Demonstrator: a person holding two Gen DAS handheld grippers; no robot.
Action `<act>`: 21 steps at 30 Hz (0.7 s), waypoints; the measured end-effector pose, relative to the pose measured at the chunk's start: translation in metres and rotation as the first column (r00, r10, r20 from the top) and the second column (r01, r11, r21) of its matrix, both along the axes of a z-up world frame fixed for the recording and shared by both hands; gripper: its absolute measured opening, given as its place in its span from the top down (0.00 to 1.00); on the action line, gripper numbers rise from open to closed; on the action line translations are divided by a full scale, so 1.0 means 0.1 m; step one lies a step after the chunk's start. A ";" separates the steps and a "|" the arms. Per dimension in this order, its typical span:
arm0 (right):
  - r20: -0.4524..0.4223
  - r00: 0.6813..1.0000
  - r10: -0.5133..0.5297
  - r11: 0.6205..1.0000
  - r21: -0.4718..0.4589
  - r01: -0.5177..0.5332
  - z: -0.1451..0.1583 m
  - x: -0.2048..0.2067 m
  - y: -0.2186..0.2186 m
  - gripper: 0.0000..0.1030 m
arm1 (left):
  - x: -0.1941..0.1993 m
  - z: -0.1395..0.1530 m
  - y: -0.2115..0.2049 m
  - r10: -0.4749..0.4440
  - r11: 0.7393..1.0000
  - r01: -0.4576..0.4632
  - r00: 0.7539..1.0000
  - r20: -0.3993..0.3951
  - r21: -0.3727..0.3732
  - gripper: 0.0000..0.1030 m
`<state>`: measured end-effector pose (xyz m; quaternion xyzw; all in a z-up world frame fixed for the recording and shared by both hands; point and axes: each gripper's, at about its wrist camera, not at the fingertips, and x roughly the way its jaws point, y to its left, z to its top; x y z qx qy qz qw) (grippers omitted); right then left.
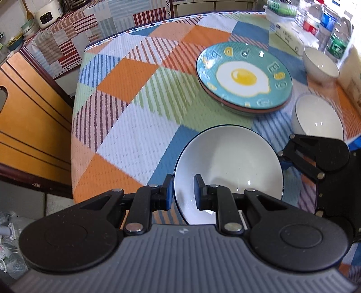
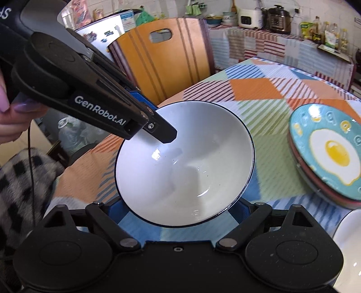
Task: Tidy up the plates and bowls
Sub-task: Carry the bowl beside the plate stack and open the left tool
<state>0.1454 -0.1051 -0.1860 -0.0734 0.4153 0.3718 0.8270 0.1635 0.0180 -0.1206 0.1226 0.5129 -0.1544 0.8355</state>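
Observation:
A large white bowl with a dark rim [image 1: 227,166] [image 2: 185,162] sits on the patchwork tablecloth near the front edge. My left gripper [image 1: 183,191] straddles its near-left rim, one finger outside and one inside, with a visible gap to the wall. It shows in the right wrist view [image 2: 158,126] with a fingertip inside the bowl. My right gripper [image 2: 180,209] is open wide, its fingers on either side of the bowl's base. A stack of plates topped by a teal fried-egg plate [image 1: 243,76] [image 2: 331,153] lies beyond. Two small white bowls [image 1: 318,117] [image 1: 320,62] stand to the right.
Water bottles [image 1: 315,20] and a white box [image 1: 288,38] stand at the table's far right. An orange chair [image 2: 162,58] stands at the table's left side. A covered counter with appliances [image 2: 277,40] runs behind. The table edge [image 1: 74,135] drops off to the left.

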 end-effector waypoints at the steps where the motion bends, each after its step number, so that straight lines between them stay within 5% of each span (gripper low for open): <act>1: -0.002 1.000 -0.007 1.000 -0.006 0.007 0.00 0.03 0.00 0.09 | 0.04 -0.01 -0.01 0.001 1.000 -0.001 1.000 -0.002 -0.006 0.83; 13: 0.001 0.999 -0.045 0.991 -0.124 0.044 -0.16 0.19 -0.01 0.09 | 0.36 -0.39 -0.09 0.076 0.996 -0.078 0.996 -0.046 -0.034 0.83; 18: 0.052 0.988 -0.144 0.974 -0.168 0.150 -0.20 0.19 -0.01 0.09 | 0.37 -0.38 -0.02 0.126 0.985 -0.134 0.989 -0.081 -0.112 0.82; 21: 0.023 0.985 -0.168 0.976 -0.137 0.170 -0.16 0.25 -0.08 0.09 | 0.30 -0.32 -0.04 0.133 0.986 -0.138 0.989 -0.061 -0.090 0.82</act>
